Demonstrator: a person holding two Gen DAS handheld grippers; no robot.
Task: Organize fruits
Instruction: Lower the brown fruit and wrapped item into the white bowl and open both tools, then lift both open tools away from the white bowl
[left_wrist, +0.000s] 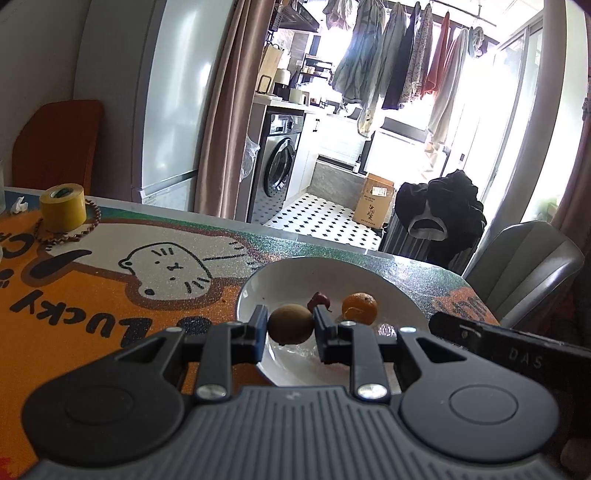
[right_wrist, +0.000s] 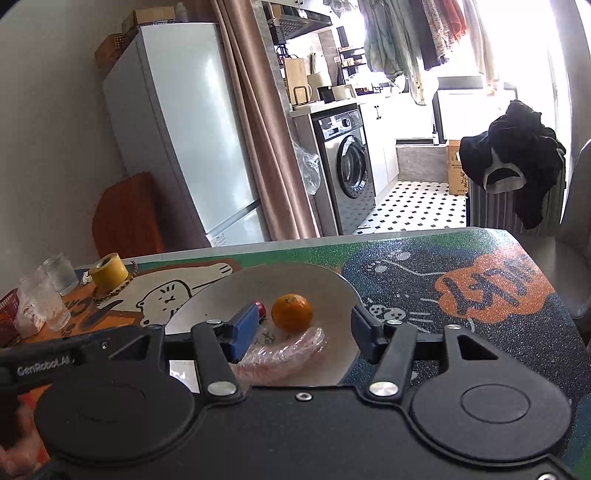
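- Left wrist view: left gripper (left_wrist: 290, 326) pinches a brown kiwi (left_wrist: 290, 324) between its blue pads, held over the near part of the white plate (left_wrist: 258, 284).
- On the plate behind it: a small dark red fruit (left_wrist: 319, 300), and an orange (left_wrist: 359, 308) to the right, apart from the kiwi.
- Plate sits on a cartoon-cat table mat (left_wrist: 110, 295); yellow tape roll (left_wrist: 63, 207) far left, inside a ring of beads.
- Right wrist view: right gripper (right_wrist: 303, 332) has its jaws spread wide, nothing between the pads; it hovers over the plate (right_wrist: 221, 291).
- The orange (right_wrist: 291, 312) lies on the plate between the spread fingers, touching neither.
- A clear plastic-wrapped item (right_wrist: 284, 350) lies just in front of the orange; a bit of the red fruit (right_wrist: 260, 308) peeks out behind the left pad.
- Glasses (right_wrist: 48, 291) and tape roll (right_wrist: 108, 272) at far left.
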